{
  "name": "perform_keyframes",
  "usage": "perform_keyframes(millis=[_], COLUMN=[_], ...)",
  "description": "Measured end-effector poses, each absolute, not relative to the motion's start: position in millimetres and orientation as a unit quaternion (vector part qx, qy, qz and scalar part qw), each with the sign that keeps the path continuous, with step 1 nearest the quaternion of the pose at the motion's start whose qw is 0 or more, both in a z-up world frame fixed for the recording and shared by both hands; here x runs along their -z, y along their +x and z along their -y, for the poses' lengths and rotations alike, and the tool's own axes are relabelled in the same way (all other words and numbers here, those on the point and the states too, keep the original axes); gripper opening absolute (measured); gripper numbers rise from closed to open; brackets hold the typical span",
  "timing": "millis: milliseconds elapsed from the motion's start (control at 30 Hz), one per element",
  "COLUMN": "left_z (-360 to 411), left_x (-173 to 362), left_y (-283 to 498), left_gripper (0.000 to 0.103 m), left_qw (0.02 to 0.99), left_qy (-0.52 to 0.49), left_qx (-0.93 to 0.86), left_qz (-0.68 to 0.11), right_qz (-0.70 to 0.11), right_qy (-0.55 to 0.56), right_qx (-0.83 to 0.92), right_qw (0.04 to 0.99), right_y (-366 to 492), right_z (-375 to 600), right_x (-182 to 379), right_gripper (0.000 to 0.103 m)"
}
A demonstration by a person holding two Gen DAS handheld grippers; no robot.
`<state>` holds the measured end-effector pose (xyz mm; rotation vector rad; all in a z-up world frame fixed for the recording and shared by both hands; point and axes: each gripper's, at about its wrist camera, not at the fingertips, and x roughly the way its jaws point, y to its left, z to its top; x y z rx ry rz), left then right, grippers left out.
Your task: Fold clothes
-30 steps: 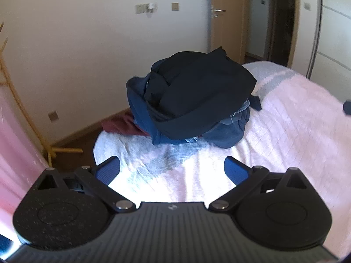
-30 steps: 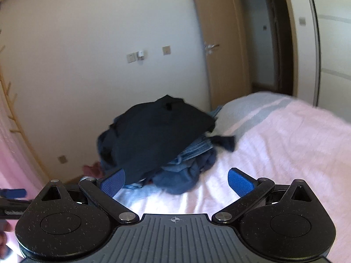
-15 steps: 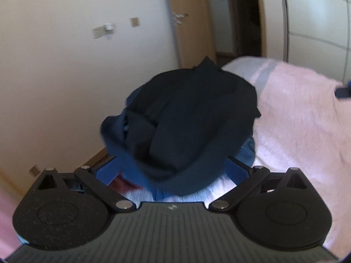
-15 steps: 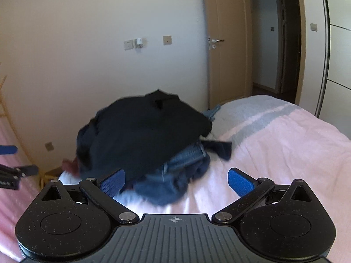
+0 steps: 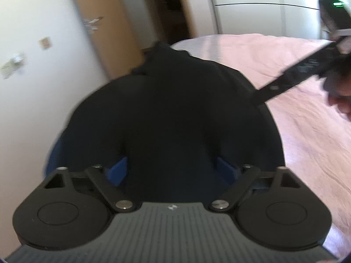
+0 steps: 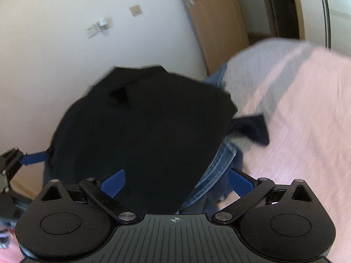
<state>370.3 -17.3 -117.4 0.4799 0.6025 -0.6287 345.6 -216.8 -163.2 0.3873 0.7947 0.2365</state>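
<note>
A heap of dark clothes topped by a black garment point(image 5: 171, 114) is piled on the pink quilted bedspread point(image 5: 296, 131). It is flanked by the left gripper point(image 5: 172, 171) and the right gripper point(image 6: 175, 180), whose blue-padded fingers are spread wide, unclamped.

Both views smeared by motion blur. Lower clothes in pile point(image 6: 219, 171) hidden under black garment point(image 5: 171, 114); garment type not determinable. Pads of left gripper point(image 5: 173, 171) half covered by black cloth; contact not resolvable. Right gripper point(image 5: 261, 97) cut off by right edge in left wrist view, tips lost against dark cloth. Hand point(image 5: 342, 92) cropped, blurred. Wall fittings point(image 6: 98, 27) too smeared to identify.
</note>
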Motion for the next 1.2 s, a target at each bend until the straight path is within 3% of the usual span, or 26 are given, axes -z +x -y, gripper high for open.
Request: perform_keyframes(millis=[33, 67, 100, 133, 167, 233, 333, 633, 867, 1000, 1133, 1200], left_z=[17, 17, 16, 16, 16, 17, 21, 67, 125, 161, 149, 142], left_x=[121, 124, 126, 126, 125, 121, 105, 51, 51, 70, 78, 82], left_y=[372, 373, 373, 371, 369, 363, 352, 263, 147, 77, 100, 112], left_gripper=[0.075, 0.070, 0.059, 0.052, 0.039, 0.010, 0.002, 0.001, 0.000, 0.000, 0.000, 0.006], left_qw=[0.879, 0.880, 0.879, 0.877, 0.876, 0.874, 0.870, 0.850, 0.811, 0.780, 0.813, 0.827], left_qy=[0.228, 0.225, 0.223, 0.221, 0.222, 0.235, 0.244, 0.254, 0.236, 0.248, 0.255, 0.258], left_qx=[0.306, 0.310, 0.316, 0.323, 0.330, 0.330, 0.352, 0.429, 0.510, 0.551, 0.488, 0.456], left_qz=[-0.286, -0.283, -0.281, -0.277, -0.274, -0.267, -0.244, -0.169, -0.164, -0.165, -0.190, -0.202], right_qz=[-0.388, -0.390, -0.391, -0.393, -0.394, -0.386, -0.371, -0.265, -0.207, -0.266, -0.324, -0.347], right_qy=[0.206, 0.218, 0.229, 0.240, 0.251, 0.227, 0.185, 0.252, 0.261, 0.253, 0.251, 0.250], right_qx=[-0.120, -0.131, -0.144, -0.156, -0.168, -0.175, -0.151, -0.125, -0.055, -0.013, 0.002, 0.002], right_qw=[0.891, 0.885, 0.880, 0.874, 0.868, 0.877, 0.898, 0.922, 0.941, 0.930, 0.912, 0.904], right_y=[353, 356, 359, 363, 366, 362, 350, 274, 104, -3, -77, -91], right_z=[218, 219, 219, 219, 219, 215, 213, 292, 388, 436, 451, 449], right_x=[171, 175, 177, 180, 182, 170, 142, 60, 8, 21, 55, 69], right_gripper=[0.102, 0.095, 0.081, 0.054, 0.038, 0.022, 0.008, 0.000, 0.000, 0.000, 0.000, 0.000])
